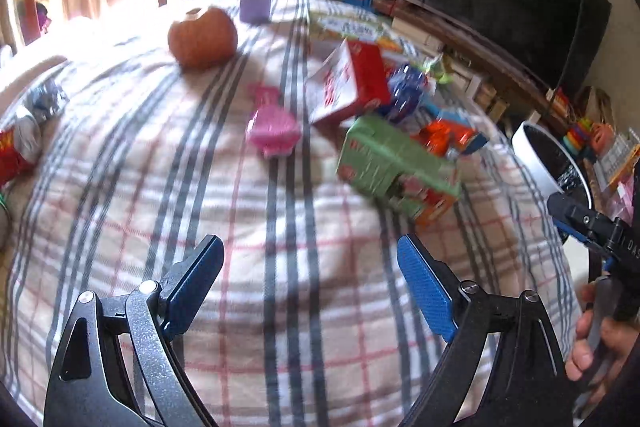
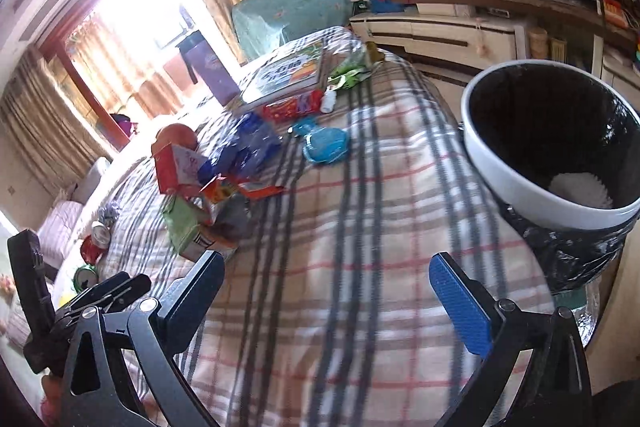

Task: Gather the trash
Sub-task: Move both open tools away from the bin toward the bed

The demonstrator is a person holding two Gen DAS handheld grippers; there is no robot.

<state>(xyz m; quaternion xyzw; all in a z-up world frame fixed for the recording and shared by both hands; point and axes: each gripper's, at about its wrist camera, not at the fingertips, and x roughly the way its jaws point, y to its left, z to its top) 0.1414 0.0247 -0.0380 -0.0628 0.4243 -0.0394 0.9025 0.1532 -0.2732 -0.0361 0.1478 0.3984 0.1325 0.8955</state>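
Left hand-held gripper (image 1: pixel 310 281): we see its jaws spread wide, nothing between them, over the plaid desk cloth (image 1: pixel 280 227).
Right hand-held gripper (image 2: pixel 326 295): we see it wide open and empty too.
Green carton (image 1: pixel 394 169): right of centre in the left view, lying flat, long axis running upper left to lower right.
Trash bin (image 2: pixel 500 179): right edge of the right view, mouth tipped toward us.

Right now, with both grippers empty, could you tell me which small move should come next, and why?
Probably ease the left gripper forward toward the green cardboard carton: its fingers stand open with only plaid cloth between them, and that carton is the nearest litter in the pile.
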